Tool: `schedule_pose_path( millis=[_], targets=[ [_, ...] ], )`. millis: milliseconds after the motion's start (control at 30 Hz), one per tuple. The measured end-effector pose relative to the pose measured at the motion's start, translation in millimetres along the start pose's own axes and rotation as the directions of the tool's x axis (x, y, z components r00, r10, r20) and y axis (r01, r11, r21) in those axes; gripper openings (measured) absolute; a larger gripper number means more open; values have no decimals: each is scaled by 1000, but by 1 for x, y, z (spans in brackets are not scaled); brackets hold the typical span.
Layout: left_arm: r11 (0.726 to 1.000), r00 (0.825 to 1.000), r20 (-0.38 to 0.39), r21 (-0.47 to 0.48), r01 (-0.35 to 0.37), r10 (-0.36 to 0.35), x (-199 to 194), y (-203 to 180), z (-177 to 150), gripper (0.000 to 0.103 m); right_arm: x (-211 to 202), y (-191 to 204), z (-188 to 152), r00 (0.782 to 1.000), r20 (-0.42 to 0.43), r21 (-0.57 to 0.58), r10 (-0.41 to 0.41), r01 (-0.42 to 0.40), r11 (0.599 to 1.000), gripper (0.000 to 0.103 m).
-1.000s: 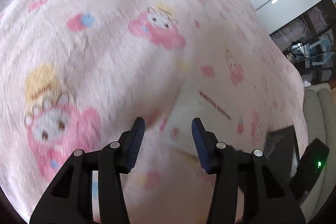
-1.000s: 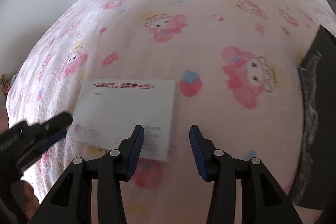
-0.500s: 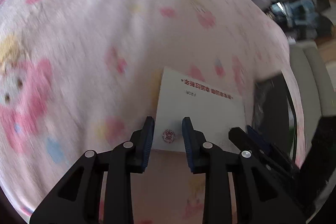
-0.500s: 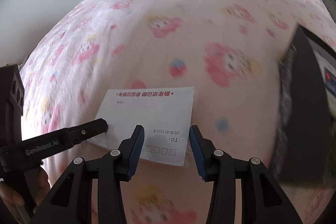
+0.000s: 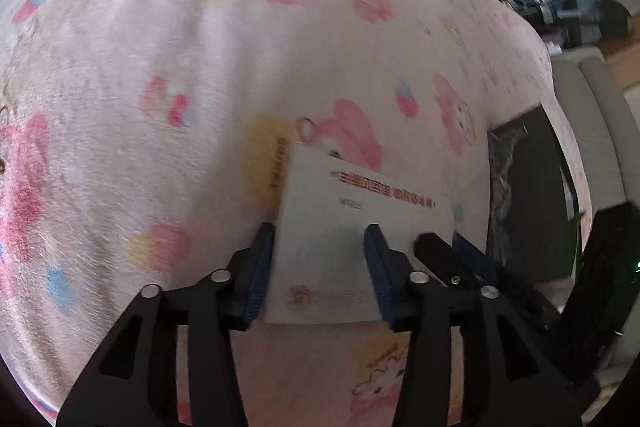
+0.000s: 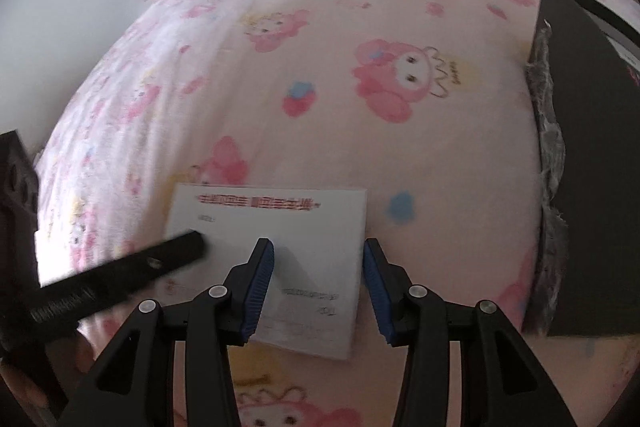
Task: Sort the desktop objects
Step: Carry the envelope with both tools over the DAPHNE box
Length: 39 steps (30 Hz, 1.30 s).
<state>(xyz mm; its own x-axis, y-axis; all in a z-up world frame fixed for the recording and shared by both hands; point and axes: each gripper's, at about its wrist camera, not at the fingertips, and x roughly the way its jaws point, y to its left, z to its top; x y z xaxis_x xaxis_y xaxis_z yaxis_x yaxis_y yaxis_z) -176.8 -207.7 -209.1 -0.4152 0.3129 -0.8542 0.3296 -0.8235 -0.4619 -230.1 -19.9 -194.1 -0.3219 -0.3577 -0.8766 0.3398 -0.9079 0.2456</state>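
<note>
A white envelope (image 5: 352,227) with a red printed line lies flat on the pink cartoon blanket (image 5: 160,67). My left gripper (image 5: 320,263) hovers over the envelope's left end. Its jaws are opening, the paper lies below and between them, and the pads do not press it. In the right wrist view the envelope (image 6: 288,227) lies under my right gripper (image 6: 318,271), whose jaws are opening a little astride its right end. One left-gripper finger (image 6: 140,271) reaches in from the left over the paper. The right gripper's fingers (image 5: 440,251) show beside the left ones.
A black box (image 6: 588,147) with crinkled clear wrap along its edge sits on the blanket just right of the envelope, also seen as the black box (image 5: 528,195). A grey sofa (image 5: 592,131) and shelves lie beyond the blanket's right edge.
Both grippers moved in over the envelope. The left one rolled, narrowed, then widened around the envelope's left end. The right one shifted left until its fingers straddle the right end.
</note>
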Motion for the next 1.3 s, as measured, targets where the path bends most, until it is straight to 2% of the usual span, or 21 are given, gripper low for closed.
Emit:
schedule_pose_path(
  millis=[67, 267, 333, 467, 733, 833, 1100, 1167, 1300],
  targets=[
    [1000, 1000, 2, 22, 0, 0, -1, -5, -4, 49, -8, 3, -4, 1000, 18, -20, -21, 21, 1000, 43],
    [990, 994, 17, 84, 109, -111, -25, -24, -21, 43, -48, -16, -14, 998, 64, 26, 1, -3, 1000, 43],
    [986, 995, 27, 137, 95, -100, -34, -38, -29, 39, -70, -23, -16, 996, 91, 38, 8, -12, 999, 43],
    [970, 991, 28, 214, 119, -128, -49, -80, -41, 39, -115, -39, -18, 985, 173, 68, 0, -12, 998, 43],
    [929, 971, 82, 319, 186, -222, -87, -170, -56, 39, -202, -84, -21, 948, 316, 96, -35, 4, 995, 43],
    [906, 972, 85, 387, 172, -221, -88, -214, -61, 39, -228, -106, -25, 933, 354, 127, -59, 15, 992, 43],
    [839, 965, 37, 505, 205, -259, -74, -303, -78, 39, -270, -180, -32, 906, 394, 250, -154, 55, 967, 43],
    [827, 965, 23, 521, 212, -261, -65, -321, -84, 39, -275, -197, -37, 902, 391, 272, -181, 74, 959, 43],
    [823, 963, -15, 517, 236, -267, -40, -348, -84, 39, -278, -225, -41, 901, 381, 304, -208, 90, 948, 43]
  ],
)
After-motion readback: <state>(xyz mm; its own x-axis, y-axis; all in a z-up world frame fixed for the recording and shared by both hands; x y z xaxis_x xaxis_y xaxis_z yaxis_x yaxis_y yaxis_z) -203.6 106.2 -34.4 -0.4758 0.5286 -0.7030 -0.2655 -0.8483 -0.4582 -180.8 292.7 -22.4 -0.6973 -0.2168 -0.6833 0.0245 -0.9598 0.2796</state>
